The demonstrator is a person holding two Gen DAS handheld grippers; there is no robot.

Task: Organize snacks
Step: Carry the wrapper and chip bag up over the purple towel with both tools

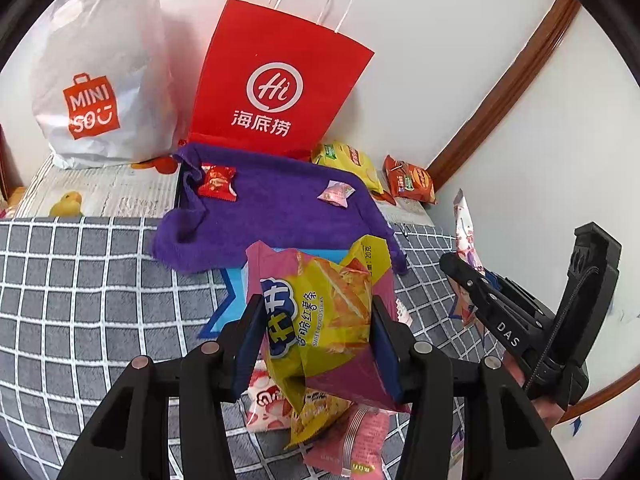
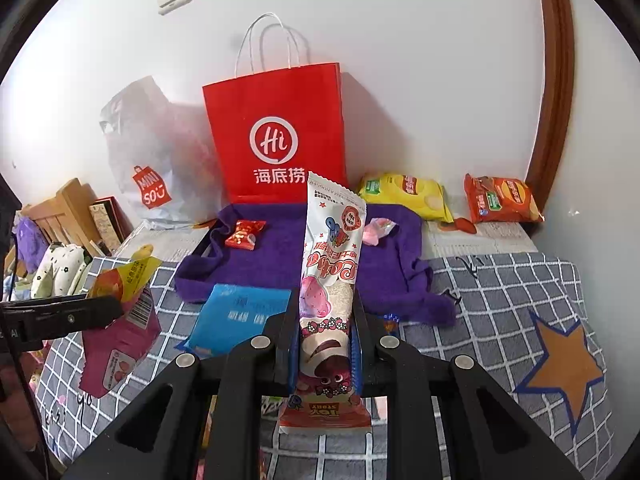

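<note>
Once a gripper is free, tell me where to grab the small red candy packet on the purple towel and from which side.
Take the red candy packet across its puffed middle, coming down from above. It lies flat on the purple towel with crimped ends pointing left and right, so closing across the narrower front-to-back width likely holds best. A raised towel fold crowds its left end, so avoid that side.

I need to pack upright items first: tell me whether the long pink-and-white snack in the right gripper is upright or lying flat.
Upright. The long snack packet stands on end between the right gripper, its top edge reaching up before the red bag.
</note>
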